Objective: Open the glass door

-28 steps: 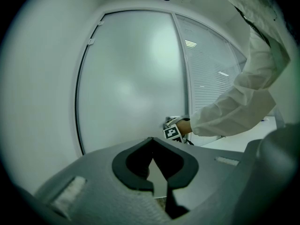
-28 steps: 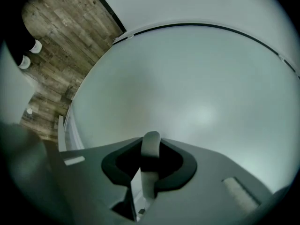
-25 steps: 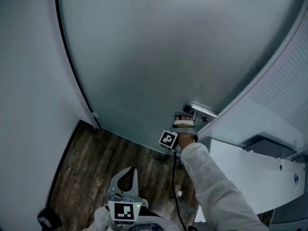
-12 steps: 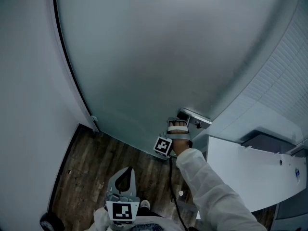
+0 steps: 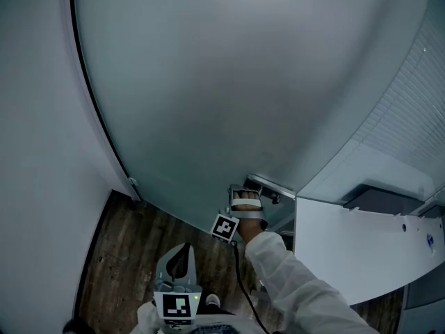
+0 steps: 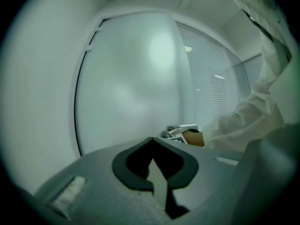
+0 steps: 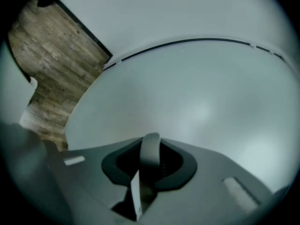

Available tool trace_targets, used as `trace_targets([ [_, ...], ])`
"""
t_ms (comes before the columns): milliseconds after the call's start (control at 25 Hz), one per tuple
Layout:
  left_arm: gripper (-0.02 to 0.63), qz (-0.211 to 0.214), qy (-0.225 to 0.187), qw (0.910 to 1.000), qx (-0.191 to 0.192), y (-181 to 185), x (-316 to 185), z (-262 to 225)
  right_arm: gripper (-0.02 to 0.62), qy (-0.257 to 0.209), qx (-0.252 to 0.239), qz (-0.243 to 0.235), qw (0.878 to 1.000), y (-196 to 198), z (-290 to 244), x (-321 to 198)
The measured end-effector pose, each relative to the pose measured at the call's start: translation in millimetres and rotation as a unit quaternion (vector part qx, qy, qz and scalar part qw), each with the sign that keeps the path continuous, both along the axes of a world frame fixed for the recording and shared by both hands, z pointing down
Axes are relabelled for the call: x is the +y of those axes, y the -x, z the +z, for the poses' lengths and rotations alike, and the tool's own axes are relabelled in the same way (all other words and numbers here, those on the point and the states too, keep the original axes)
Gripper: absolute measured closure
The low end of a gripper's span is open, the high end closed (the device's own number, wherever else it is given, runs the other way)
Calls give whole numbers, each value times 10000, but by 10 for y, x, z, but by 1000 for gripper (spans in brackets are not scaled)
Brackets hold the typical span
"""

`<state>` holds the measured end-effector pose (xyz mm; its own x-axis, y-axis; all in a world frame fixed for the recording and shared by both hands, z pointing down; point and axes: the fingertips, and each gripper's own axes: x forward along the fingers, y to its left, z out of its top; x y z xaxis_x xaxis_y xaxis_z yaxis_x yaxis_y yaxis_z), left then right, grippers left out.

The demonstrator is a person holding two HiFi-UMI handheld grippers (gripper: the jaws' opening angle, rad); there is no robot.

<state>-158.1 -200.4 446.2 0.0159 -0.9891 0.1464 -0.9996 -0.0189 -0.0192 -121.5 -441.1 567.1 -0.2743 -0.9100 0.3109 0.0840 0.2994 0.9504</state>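
Clamping the half-hidden door handle (image 7: 150,148): right gripper (image 5: 247,189) jaws; left gripper (image 6: 151,140) jaws together.

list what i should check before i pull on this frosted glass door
1. Grip: right gripper shut on the grey metal lever handle: ok.
2. Spare hand: left gripper shut, empty, held back from the large frosted glass door: ok.
3. Cable: black cable hangs free of the handle: ok.
4. Sleeve: white sleeve apart from the glass: ok.
5. Clearance: door's handle-side edge free of the white cabinet: cannot tell.
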Motion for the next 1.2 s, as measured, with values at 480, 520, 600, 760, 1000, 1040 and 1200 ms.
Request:
trace_targets([
  [480,603,290,194,9994,19,33,-190,-89,523,668,-595,198,9958,149,-123,310],
  [520,603,303,209,9993,17,20,-216,-88,523,694,-637,214,9953,154,-135,309],
  [600,603,300,228,9993,38,-5,-256,-90,523,691,-653,239,9952,156,-157,300],
  [760,603,337,273,9991,-4,-77,-275,-128,522,752,-688,262,9944,167,-188,319],
  [1000,603,239,293,9993,-59,-106,-196,-108,518,495,-632,208,9966,169,-161,334],
  [1040,603,193,292,9994,-73,-95,-182,-106,517,478,-634,195,9967,160,-159,331],
  [1200,603,-105,324,9993,-152,27,-151,-44,491,714,-818,64,9941,120,-138,324],
])
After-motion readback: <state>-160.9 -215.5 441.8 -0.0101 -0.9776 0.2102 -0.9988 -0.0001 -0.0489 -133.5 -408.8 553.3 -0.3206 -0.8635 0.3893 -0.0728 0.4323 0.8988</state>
